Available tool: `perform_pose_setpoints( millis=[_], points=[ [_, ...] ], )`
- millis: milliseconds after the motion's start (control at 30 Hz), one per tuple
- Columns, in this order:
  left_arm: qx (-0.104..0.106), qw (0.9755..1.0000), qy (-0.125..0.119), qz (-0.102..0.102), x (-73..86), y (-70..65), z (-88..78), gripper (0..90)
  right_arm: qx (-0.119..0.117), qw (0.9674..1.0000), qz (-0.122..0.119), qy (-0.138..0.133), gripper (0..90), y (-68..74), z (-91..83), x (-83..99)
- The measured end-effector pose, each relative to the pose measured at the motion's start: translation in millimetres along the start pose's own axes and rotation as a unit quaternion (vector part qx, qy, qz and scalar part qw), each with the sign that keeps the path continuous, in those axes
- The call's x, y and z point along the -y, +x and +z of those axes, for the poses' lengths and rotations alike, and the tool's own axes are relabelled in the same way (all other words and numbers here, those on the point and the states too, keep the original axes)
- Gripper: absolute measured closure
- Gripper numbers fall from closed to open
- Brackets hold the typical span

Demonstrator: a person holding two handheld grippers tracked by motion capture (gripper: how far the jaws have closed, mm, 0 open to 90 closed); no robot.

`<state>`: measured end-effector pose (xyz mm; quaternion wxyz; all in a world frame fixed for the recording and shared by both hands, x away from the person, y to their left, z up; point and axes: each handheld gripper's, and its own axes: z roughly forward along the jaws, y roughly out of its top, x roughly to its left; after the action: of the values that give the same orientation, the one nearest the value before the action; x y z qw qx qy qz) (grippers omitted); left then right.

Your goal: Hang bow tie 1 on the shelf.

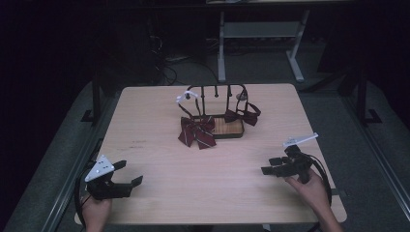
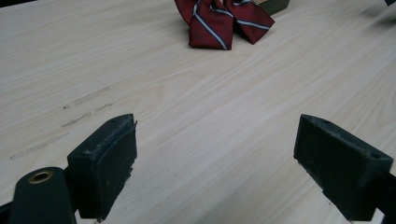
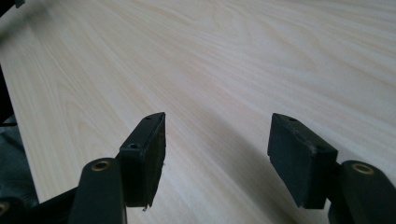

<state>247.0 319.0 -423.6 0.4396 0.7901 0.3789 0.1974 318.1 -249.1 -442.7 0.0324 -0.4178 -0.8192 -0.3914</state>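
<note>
My left gripper rests low over the near-left corner of the worktop, its fingers spread wide apart with bare wood between them. My right gripper hangs over the near-right part of the worktop, its fingers also apart and holding nothing. At the far middle stands a dark wire rack on a tray. A red striped bow lies on the wood against the tray's near-left side; in the left gripper view it shows ahead of the fingers, well apart from them. A second bow hangs at the rack's right end.
</note>
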Motion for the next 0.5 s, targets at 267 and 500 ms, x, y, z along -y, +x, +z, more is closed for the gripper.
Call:
perform_pose_setpoints(
  millis=[267,500],
  points=[
    [0.001,1.0000,0.000,0.001,0.2,-0.6,1.4,12.8,0.003,0.9998,-0.003,-0.019,34.5,5.5,-12.8,14.5],
    [0.003,1.0000,0.002,0.001,-0.7,-0.5,3.4,12.8,0.009,0.9996,-0.004,-0.028,33.1,8.9,-14.8,22.6]
  ],
)
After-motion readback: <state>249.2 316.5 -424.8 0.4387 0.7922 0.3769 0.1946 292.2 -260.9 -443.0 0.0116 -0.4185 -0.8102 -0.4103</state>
